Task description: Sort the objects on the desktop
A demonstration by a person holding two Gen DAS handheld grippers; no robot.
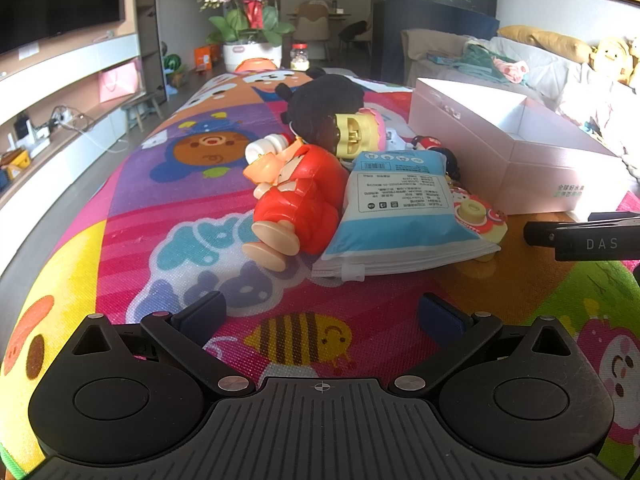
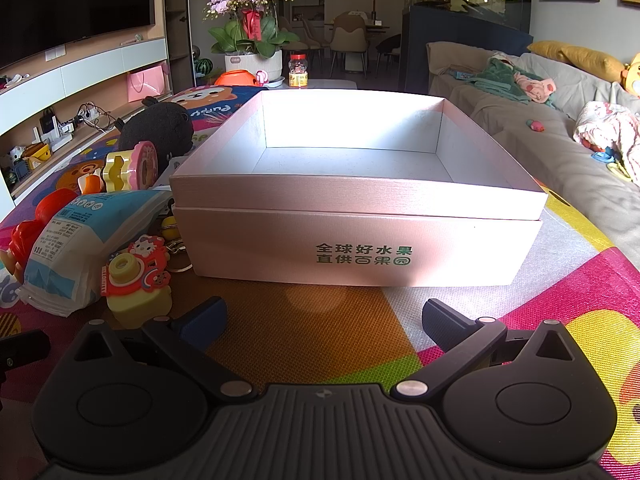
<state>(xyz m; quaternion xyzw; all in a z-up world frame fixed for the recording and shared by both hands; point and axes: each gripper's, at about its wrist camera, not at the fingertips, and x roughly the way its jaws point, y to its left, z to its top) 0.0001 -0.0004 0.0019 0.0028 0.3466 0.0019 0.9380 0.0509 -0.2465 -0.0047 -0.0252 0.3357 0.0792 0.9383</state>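
A pile of objects lies on the colourful mat: a red toy figure (image 1: 298, 196), a blue-white packet (image 1: 400, 208), a black plush (image 1: 324, 106), a yellow-pink round toy (image 1: 358, 134) and a yellow toy camera (image 1: 478, 216). My left gripper (image 1: 320, 316) is open and empty just in front of the pile. An open pink box (image 2: 360, 216), empty inside, stands right of the pile. My right gripper (image 2: 324, 320) is open and empty in front of the box. The packet (image 2: 76, 240), toy camera (image 2: 136, 284) and plush (image 2: 160, 124) show at its left.
A potted orchid (image 2: 250, 32) and a jar (image 2: 298, 70) stand at the mat's far end. A sofa (image 2: 560, 140) with clothes and toys runs along the right. A TV shelf (image 2: 80, 92) runs along the left. The right gripper's body (image 1: 584, 236) shows at the left view's right edge.
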